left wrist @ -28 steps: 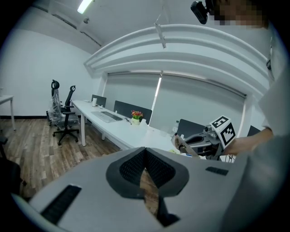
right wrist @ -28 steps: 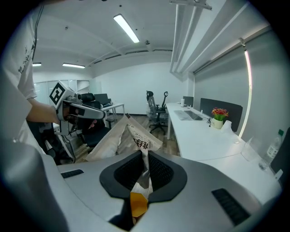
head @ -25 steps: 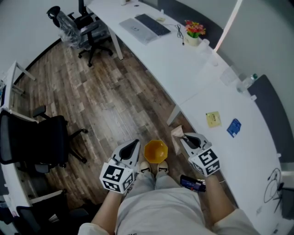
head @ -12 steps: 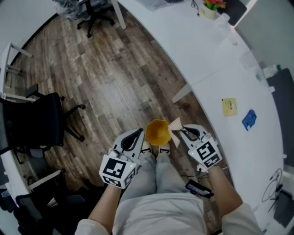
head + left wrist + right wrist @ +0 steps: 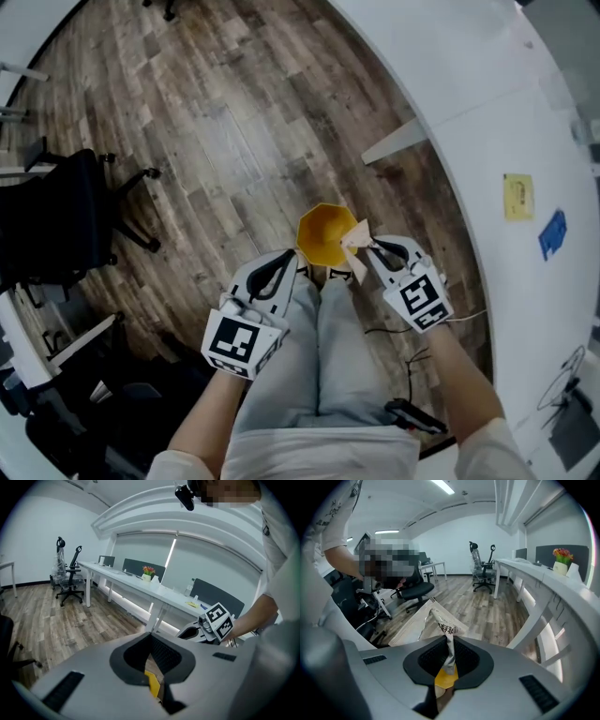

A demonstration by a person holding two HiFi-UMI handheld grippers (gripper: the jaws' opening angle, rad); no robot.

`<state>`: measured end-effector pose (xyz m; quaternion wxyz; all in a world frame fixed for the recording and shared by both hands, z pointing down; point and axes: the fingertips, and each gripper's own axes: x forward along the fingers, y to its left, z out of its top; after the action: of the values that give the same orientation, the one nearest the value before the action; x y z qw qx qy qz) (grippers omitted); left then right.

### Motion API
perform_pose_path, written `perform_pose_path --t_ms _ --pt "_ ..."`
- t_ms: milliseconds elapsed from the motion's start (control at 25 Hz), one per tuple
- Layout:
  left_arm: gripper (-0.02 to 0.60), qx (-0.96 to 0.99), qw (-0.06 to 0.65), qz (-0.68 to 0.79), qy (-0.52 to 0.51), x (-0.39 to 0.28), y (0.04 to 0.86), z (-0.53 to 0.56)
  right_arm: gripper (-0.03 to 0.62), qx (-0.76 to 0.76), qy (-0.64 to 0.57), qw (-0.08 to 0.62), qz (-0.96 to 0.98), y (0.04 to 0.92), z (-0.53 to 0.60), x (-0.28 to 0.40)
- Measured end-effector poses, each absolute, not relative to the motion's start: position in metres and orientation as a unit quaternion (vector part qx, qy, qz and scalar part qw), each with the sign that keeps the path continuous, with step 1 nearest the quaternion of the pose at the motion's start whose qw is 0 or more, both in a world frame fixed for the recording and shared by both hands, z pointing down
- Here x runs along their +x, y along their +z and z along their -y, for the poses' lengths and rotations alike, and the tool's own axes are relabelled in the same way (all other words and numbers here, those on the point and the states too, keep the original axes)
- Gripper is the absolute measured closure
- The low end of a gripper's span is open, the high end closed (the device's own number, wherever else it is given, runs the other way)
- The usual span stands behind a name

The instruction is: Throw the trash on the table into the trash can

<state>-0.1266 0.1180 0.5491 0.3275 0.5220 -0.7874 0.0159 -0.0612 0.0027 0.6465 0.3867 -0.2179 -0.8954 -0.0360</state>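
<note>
The white curved table (image 5: 525, 112) sweeps down the right of the head view beside the wood floor (image 5: 216, 122), with a black office chair (image 5: 56, 220) well apart at the left and the yellow trash can (image 5: 323, 234) standing on the floor just ahead of the person's legs. The left gripper (image 5: 284, 259) points toward the can with its jaws together and nothing in them. The right gripper (image 5: 367, 247) is clamped on a crumpled tan wrapper (image 5: 354, 239) — the trash — which sticks out past the jaws and, seen from above, overlaps the can's right rim.
</note>
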Motion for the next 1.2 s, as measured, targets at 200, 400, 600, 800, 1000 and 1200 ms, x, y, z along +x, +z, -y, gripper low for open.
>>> perform_pose_path --t_ms 200,400,600,800,1000,1200 --pt "0.581 0.539 0.323 0.778 0.022 -0.123 0.608 -0.113 0.543 -0.217 -0.039 0.399 0.890 0.716 -0.009 -0.057" --pt "0.581 0.548 0.329 0.768 0.025 -0.112 0.664 -0.107 0.543 -0.216 -0.029 0.407 0.887 0.781 -0.020 -0.053" --pt "0.581 0.546 0.342 0.765 0.013 -0.106 0.707 -0.108 0.543 -0.217 -0.030 0.423 0.879 0.842 -0.033 -0.052" --pt "0.581 0.546 0.350 0.762 0.012 -0.106 0.744 -0.118 0.543 -0.230 -0.046 0.436 0.869 0.900 -0.045 -0.052" --pt "0.581 0.537 0.353 0.766 0.017 -0.112 0.780 -0.134 0.543 -0.234 -0.059 0.444 0.863 0.950 -0.054 -0.057" --pt "0.581 0.526 0.357 0.772 0.013 -0.118 0.809 -0.144 0.542 -0.220 -0.072 0.481 0.846 0.996 -0.052 -0.054"
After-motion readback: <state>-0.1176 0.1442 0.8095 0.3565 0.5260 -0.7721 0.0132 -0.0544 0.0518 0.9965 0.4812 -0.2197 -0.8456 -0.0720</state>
